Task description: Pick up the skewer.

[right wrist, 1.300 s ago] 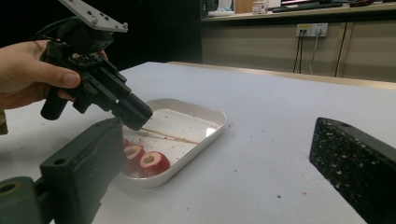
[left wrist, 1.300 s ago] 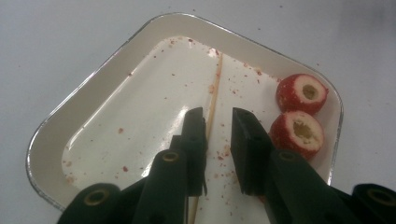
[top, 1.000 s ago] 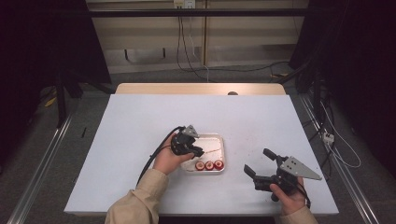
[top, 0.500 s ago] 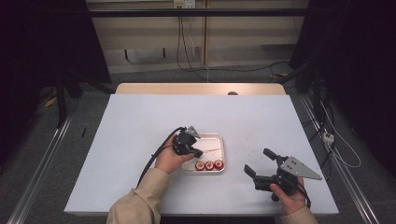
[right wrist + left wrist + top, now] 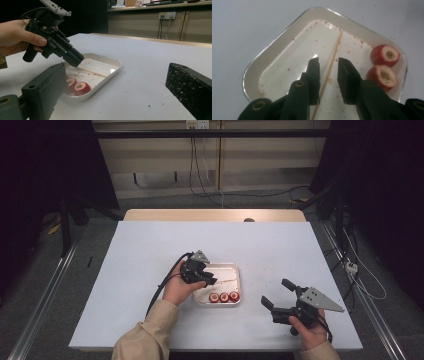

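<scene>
We see the white table (image 5: 150,270) evenly lit from above against a dark, murky room, soft shadows lying under the hands, a bright glint on the tray (image 5: 274,45) floor, and the near black jaws blurred in both gripper views.

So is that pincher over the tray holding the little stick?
No. The left gripper has just been opening; the stick lies between its jaws on the tray, untouched. The right gripper holds nothing.
</scene>
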`<state>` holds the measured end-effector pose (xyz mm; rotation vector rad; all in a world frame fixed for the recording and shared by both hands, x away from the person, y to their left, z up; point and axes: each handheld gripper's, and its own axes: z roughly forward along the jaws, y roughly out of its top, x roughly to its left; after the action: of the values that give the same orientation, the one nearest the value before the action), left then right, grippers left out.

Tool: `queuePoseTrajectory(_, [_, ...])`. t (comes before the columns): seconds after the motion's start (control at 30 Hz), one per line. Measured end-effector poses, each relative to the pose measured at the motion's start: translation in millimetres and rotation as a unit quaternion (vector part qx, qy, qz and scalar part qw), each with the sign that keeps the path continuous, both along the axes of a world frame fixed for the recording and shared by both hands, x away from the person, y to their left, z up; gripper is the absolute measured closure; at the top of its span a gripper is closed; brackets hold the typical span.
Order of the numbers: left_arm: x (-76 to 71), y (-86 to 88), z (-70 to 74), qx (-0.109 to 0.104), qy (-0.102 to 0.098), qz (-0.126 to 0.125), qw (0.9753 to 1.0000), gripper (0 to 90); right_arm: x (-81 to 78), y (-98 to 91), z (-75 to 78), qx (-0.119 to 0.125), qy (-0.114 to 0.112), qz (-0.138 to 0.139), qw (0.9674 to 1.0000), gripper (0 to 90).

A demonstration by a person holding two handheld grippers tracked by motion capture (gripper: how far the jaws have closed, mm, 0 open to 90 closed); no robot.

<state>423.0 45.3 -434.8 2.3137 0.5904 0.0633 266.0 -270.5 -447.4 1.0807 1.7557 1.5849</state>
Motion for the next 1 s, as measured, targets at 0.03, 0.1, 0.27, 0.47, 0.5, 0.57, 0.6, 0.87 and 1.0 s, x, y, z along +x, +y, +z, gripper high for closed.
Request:
queuePoseTrajectory(0.03, [0.9,-0.3,-1.8,0.003,0.0,0.001,1.0,70.6,0.2,-0.1,-0.3,-0.001,0.0,0.0,1.0,2.8])
queuePoseTrajectory(0.1, [3.2,-1.1,-6.7,0.016,0.007,-0.007,0.9998,70.2,0.5,0.0,-0.8,0.0,0.003,0.0,1.0,2.8])
queuePoseTrajectory(0.27, [1.1,-5.5,-9.7,0.025,0.021,-0.023,0.9992,86.8,0.9,-0.1,-0.7,0.003,0.003,0.001,1.0,2.8])
queuePoseTrajectory(0.47, [-3.4,-4.9,-5.6,0.044,0.028,-0.016,0.9985,89.3,1.8,1.3,-1.6,0.001,0.006,0.002,1.0,2.8])
queuePoseTrajectory(0.5, [-3.1,-2.2,-5.3,0.038,0.027,-0.013,0.9988,89.3,1.8,1.6,-1.6,0.001,0.007,0.003,1.0,2.8])
queuePoseTrajectory(0.57, [-2.7,4.9,-3.6,0.002,0.035,0.003,0.9994,89.3,2.0,2.4,-0.8,0.001,0.007,0.004,1.0,2.8])
queuePoseTrajectory(0.6, [-3.2,7.8,-1.0,-0.004,0.033,0.007,0.9994,89.3,2.3,2.8,-0.4,0.002,0.008,0.004,1.0,2.8])
queuePoseTrajectory(0.87, [-18.7,24.5,11.0,-0.089,0.029,0.015,0.9955,89.3,12.1,13.2,2.8,-0.004,0.028,0.007,0.9996,2.5])
queuePoseTrajectory(1.0, [-25.8,30.9,14.0,-0.116,0.025,0.018,0.9928,89.3,16.9,22.4,5.1,-0.012,0.04,0.01,0.9991,2.2])
